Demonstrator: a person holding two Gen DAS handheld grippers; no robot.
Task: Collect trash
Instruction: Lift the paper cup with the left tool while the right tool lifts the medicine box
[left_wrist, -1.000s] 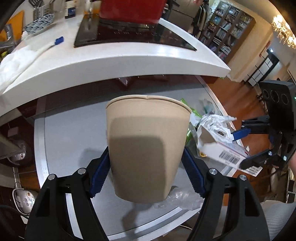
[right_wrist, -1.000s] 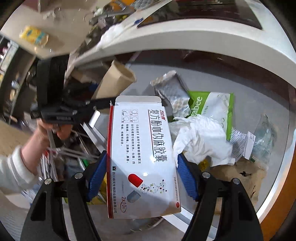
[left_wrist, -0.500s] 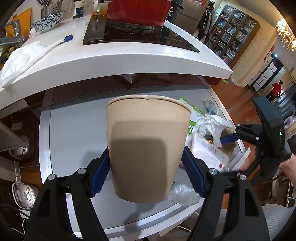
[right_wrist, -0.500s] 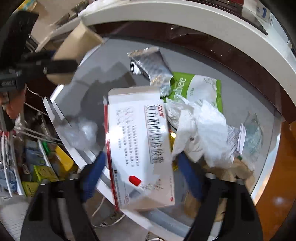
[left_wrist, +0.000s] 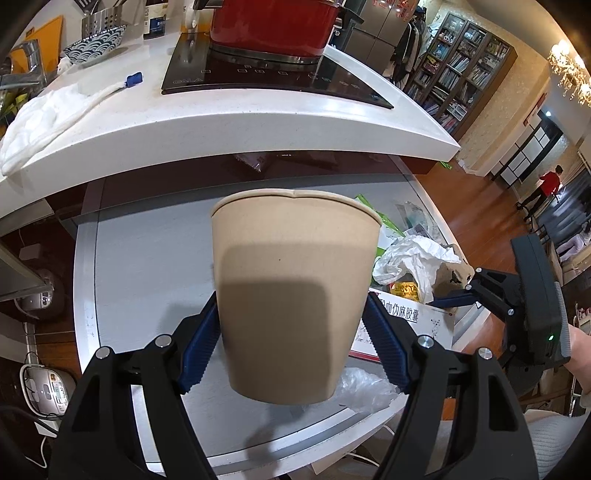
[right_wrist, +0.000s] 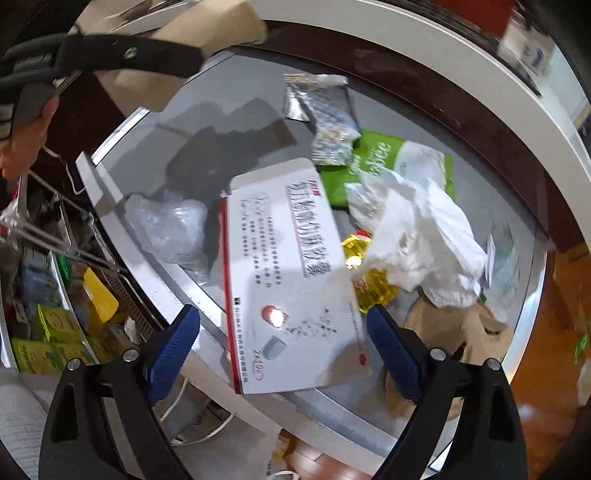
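Left gripper (left_wrist: 291, 332) clamps the cup (left_wrist: 293, 291) mid-frame; right gripper (right_wrist: 282, 343), jaws closing, stands clear of the box (right_wrist: 291, 273) between them.

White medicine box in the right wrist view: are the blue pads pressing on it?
No: the white medicine box lies between the right gripper's closing jaws, gaps showing.

On my right wrist view the white medicine box (right_wrist: 291, 280) carries Chinese characters down its face, too blurred for me to read, and "2×10" in a small oval near its lower edge. Beside it I read "bee" on the green packet (right_wrist: 384, 155). On my left view the black cooktop (left_wrist: 273, 77) shows faint lettering I cannot make out.
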